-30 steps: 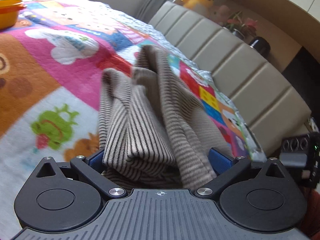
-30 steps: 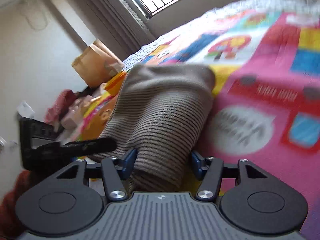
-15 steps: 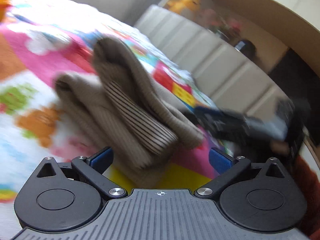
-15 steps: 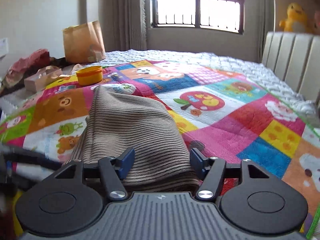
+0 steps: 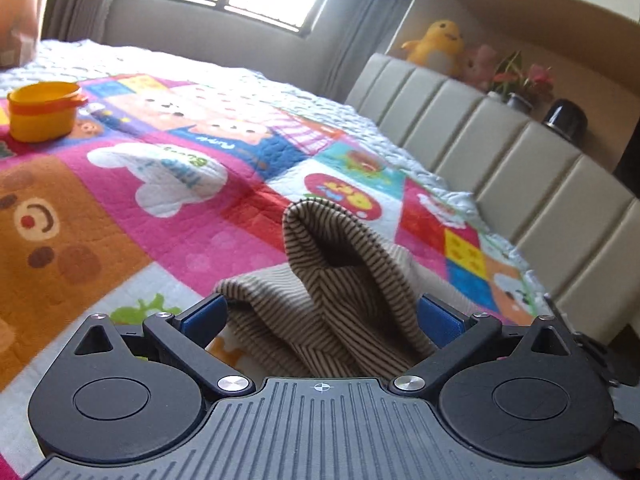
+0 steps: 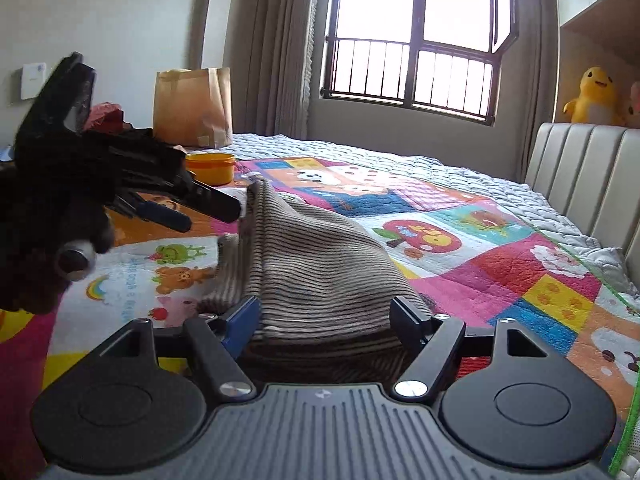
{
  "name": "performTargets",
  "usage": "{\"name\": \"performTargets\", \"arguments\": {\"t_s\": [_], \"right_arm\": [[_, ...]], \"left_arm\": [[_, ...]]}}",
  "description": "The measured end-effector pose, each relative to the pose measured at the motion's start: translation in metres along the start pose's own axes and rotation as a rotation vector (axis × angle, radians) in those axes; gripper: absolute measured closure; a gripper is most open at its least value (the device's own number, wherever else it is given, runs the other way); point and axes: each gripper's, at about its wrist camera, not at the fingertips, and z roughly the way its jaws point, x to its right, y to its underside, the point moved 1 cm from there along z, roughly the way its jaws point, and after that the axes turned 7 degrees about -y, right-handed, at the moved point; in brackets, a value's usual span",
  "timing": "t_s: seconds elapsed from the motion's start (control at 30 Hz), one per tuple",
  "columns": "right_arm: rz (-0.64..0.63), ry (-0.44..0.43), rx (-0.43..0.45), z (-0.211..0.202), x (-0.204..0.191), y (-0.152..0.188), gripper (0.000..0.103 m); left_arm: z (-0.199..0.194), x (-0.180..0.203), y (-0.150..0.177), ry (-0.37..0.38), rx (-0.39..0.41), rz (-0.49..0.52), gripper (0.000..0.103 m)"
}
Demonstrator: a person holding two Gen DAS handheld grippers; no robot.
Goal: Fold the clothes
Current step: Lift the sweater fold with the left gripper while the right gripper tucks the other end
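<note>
1. The bed with the patchwork cartoon quilt (image 5: 168, 216) is the work surface. It's big, flat and soft, so it makes sense as a folding spot.
2. The striped brown garment (image 6: 316, 264) sits bunched on the near part of the quilt, right in front of both cameras. One fold stands up like a tent (image 5: 320, 232) instead of lying flat, so I'd guess the fold is only half done.
3. Left gripper (image 5: 320, 320): fingers spread wide, cloth heaped in the gap but not pinched by the blue pads (image 5: 202, 318). Looks positioned to either grab or let go.
4. Right gripper (image 6: 324, 320): the same, spread with the garment's near edge lying between the fingers. I can't see real pinching. From this view the left gripper shows up at the left, its tips touching the garment's far corner.
5. An orange tub (image 5: 42, 110) sits far left on the quilt, well clear of the folding.
</note>
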Motion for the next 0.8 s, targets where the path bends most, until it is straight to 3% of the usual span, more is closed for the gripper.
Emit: {"name": "performTargets", "arguments": {"t_s": [0.1, 0.3, 0.43, 0.6, 0.77, 0.8], "right_arm": [[-0.043, -0.015, 0.012, 0.002, -0.015, -0.002, 0.026], [-0.300, 0.072, -0.060, 0.048, -0.053, 0.010, 0.026], [-0.235, 0.109, -0.022, 0.037, -0.042, 0.003, 0.027], [-0.359, 0.120, -0.116, 0.042, -0.053, 0.013, 0.027], [-0.541, 0.329, -0.020, 0.043, -0.062, 0.015, 0.033], [-0.553, 0.336, -0.027, 0.044, -0.062, 0.017, 0.033]], "left_arm": [[0.008, -0.003, -0.002, -0.072, 0.020, 0.017, 0.000], [0.013, -0.032, 0.003, -0.148, 0.006, -0.019, 0.000], [0.004, -0.055, 0.010, -0.137, -0.004, -0.073, 0.000], [0.005, -0.060, 0.022, -0.086, -0.020, -0.139, 0.000], [0.004, -0.055, 0.035, -0.064, -0.019, -0.120, 0.000], [0.003, -0.055, 0.035, -0.053, -0.020, -0.125, 0.000]]}}
